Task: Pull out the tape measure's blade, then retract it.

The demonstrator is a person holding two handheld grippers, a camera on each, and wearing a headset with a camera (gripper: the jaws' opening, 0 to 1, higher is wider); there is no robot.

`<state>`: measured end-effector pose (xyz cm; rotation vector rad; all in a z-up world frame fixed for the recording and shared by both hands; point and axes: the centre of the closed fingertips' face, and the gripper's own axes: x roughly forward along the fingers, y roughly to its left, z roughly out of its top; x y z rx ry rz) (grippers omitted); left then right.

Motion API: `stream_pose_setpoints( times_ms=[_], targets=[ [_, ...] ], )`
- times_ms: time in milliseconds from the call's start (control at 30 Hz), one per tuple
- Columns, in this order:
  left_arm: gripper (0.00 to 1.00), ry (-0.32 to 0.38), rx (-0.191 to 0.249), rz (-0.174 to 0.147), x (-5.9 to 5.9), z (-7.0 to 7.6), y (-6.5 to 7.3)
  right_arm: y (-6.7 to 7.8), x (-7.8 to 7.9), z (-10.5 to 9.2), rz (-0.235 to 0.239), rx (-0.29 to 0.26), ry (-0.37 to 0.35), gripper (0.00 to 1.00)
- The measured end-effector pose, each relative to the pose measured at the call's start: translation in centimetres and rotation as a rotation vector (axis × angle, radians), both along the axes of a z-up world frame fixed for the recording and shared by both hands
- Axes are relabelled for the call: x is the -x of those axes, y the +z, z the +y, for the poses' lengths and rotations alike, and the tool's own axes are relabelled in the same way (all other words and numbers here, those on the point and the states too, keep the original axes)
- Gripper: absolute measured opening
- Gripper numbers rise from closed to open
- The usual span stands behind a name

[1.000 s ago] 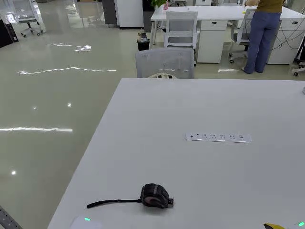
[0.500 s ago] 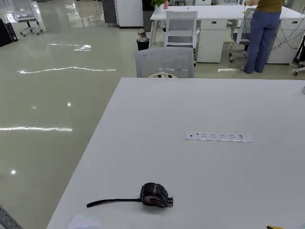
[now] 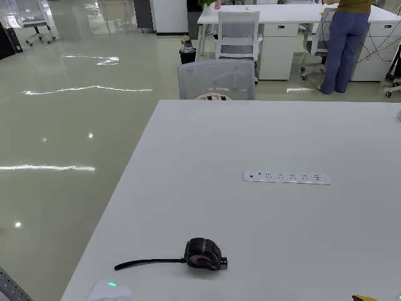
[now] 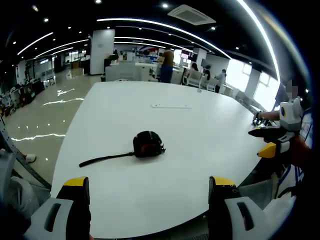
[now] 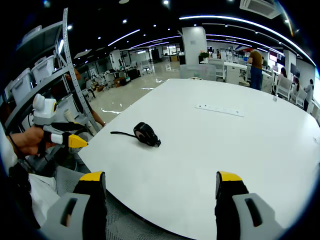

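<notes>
A black tape measure (image 3: pixel 204 254) lies on the white table (image 3: pixel 269 138) near its front edge, its black strap (image 3: pixel 147 263) trailing to the left. It also lies ahead in the left gripper view, tape measure (image 4: pixel 148 144), and in the right gripper view, tape measure (image 5: pixel 146 134). My left gripper (image 4: pixel 148 196) stands open at the table's near edge, well short of the tape measure. My right gripper (image 5: pixel 160 188) is open too, off the table's corner, with nothing between its yellow-tipped fingers (image 5: pixel 227 186). The blade is inside the case.
A white power strip (image 3: pixel 286 178) lies flat mid-table. A grey mesh chair (image 3: pixel 216 81) stands at the far edge. A person (image 3: pixel 343 44) stands at a white desk (image 3: pixel 276 15) at the back. Metal shelving (image 5: pixel 45 90) stands to the left in the right gripper view.
The head camera has tilted slightly; the tape measure has not moved. The green-lit white gripper part at the bottom left edge stays about where it was.
</notes>
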<state>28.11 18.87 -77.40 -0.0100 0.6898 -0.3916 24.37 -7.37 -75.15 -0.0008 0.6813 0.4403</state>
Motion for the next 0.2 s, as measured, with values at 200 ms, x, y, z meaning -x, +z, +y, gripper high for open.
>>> stream_pose_setpoints(
  times_ms=[200],
  targets=[
    [0.96,0.004,0.000,0.005,0.05,0.16,-0.16,-0.10,0.18,0.04,0.005,0.003,0.000,0.93]
  ],
)
